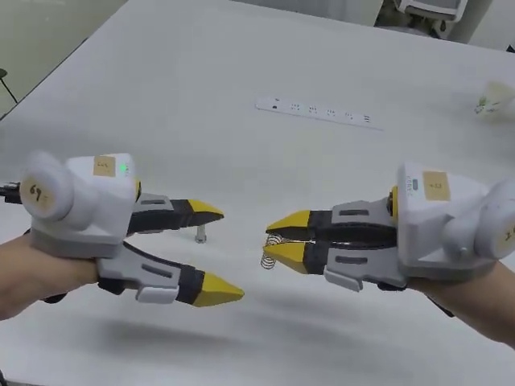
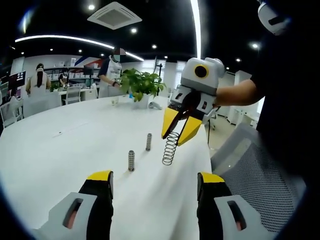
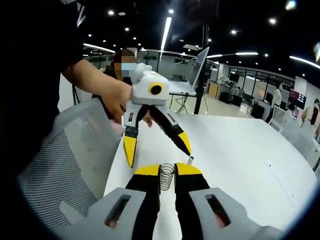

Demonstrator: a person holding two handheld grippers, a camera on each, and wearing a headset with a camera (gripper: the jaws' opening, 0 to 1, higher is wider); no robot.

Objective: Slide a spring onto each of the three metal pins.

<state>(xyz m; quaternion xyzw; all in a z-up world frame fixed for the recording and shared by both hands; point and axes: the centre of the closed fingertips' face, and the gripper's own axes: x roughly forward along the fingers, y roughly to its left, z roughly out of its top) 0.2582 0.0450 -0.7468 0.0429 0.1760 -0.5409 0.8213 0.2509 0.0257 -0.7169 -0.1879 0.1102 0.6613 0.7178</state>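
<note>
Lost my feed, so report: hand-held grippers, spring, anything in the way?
Left hand-held gripper open, empty. Right hand-held gripper shut on spring. Bare pin between them, nothing blocking.

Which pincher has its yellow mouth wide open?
The left gripper: its yellow jaws are spread apart with nothing between them. The right gripper is shut on a spring.

Spring point(image 2: 170, 148): bare steel coil, pinched near one end between the right gripper point(image 3: 166, 172) fingers. The rest hangs free, clear of the surface point(image 2: 60, 150). Near pin point(image 2: 131, 161) and far pin point(image 2: 148, 141) stand upright on the surface, close together. Both show coil ribbing top to bottom. Short pin point(image 1: 199, 235) in the head view is upright too; can't tell if it's bare or sleeved.
</note>
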